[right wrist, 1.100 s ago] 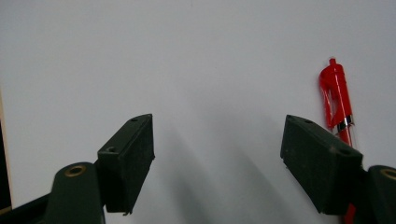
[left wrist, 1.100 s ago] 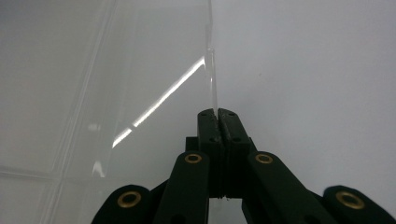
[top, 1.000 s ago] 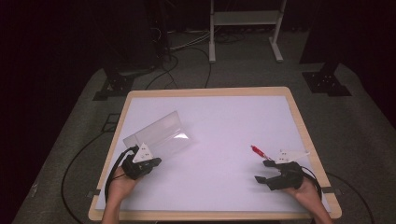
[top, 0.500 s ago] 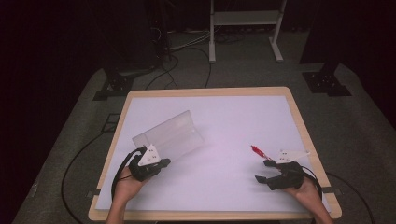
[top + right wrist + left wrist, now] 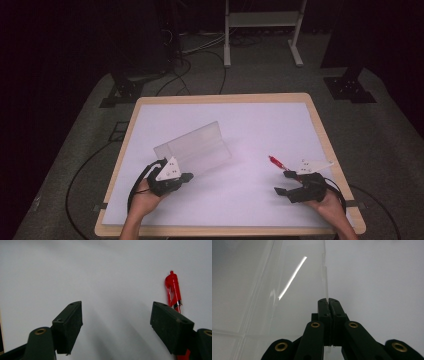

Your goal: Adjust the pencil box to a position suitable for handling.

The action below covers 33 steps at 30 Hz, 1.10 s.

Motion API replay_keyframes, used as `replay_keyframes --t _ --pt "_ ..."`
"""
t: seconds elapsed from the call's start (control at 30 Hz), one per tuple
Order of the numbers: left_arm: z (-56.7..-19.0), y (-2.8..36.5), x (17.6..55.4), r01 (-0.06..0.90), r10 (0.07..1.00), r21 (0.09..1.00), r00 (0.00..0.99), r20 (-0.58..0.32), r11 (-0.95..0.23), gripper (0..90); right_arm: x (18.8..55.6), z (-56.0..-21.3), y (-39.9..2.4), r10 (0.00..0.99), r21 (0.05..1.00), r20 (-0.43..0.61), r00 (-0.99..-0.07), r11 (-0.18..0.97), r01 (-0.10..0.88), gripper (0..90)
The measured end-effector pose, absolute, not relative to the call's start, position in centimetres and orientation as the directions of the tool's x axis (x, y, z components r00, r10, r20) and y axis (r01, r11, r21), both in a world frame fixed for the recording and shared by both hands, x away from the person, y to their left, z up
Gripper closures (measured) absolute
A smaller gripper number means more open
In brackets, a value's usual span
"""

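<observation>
Left tongs (image 5: 186, 176): jaws pinched tight on the edge of the clear plastic case (image 5: 194, 148), seen closely in the left gripper view (image 5: 328, 300).
Clear plastic case: left half of the white bench (image 5: 260, 120), raised at a tilt from the gripped near edge.
Red pen (image 5: 276, 161): lying on the bench, right of the case, just beside the right tongs.
Right tongs (image 5: 283, 182): jaws spread wide, nothing between them; the pen (image 5: 173, 291) lies by one jaw.

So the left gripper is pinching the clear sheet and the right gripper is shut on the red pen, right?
Not quite. The left gripper does pinch the clear sheet, but the right gripper is open, as the right gripper view shows: the red pen lies outside its jaws, on the table.
</observation>
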<state>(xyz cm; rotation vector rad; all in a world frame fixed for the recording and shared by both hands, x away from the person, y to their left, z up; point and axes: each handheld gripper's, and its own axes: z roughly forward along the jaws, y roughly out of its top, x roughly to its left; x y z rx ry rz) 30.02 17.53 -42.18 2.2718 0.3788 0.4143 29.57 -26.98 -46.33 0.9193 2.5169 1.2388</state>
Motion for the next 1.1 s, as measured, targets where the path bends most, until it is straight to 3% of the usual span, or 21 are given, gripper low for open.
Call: replay_keyframes --t 1.1 --pt "-43.3 12.5 29.2 0.032 0.219 0.734 0.962 0.161 -0.678 89.5 29.6 -46.0 -27.9 0.627 0.775 0.095 -0.773 0.441 0.453 24.8"
